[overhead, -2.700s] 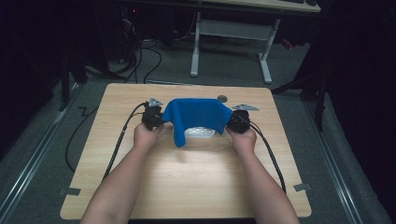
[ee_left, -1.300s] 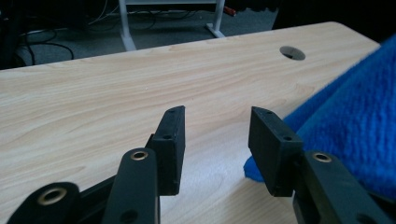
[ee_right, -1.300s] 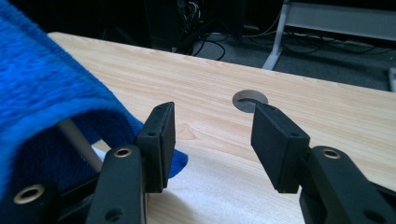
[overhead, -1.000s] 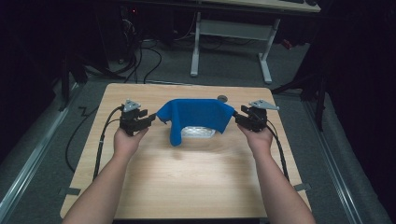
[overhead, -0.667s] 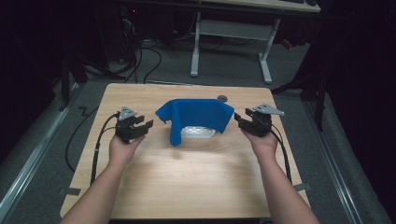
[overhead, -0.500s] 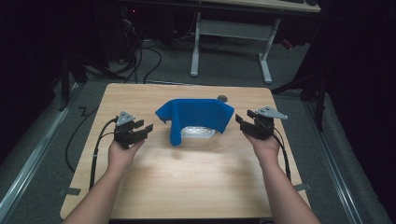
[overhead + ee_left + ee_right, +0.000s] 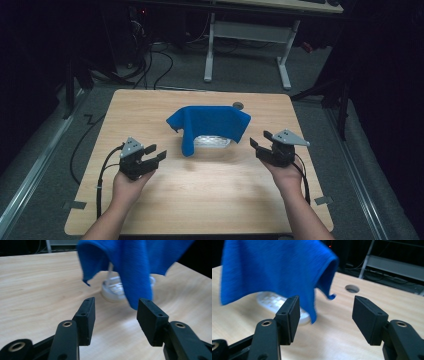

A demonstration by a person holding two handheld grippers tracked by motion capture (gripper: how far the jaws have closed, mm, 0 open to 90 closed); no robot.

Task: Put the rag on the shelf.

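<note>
A blue cloth [image 7: 210,125] hangs draped over a white rack-like object [image 7: 212,142] in the middle of the wooden table [image 7: 210,200]; the cloth covers the object's top and only its white base shows [image 7: 115,290] [image 7: 274,303]. My left gripper [image 7: 154,153] hovers open to the cloth's left, well apart from it, with nothing between its jaws [image 7: 116,315]. On the other side my right gripper [image 7: 259,145] is open too, off the cloth's right edge [image 7: 325,315]. The blue cloth [image 7: 140,267] [image 7: 274,267] hangs free ahead of both.
A round cable hole [image 7: 238,105] [image 7: 352,288] sits in the table behind the cloth. A second desk's white legs [image 7: 245,45] and loose cables stand on the floor beyond. Black cables trail from both grippers along the table.
Both grippers have let go of the cloth's side edges, opened, and drawn outward and back toward the person. The cloth stays draped over the white object.
</note>
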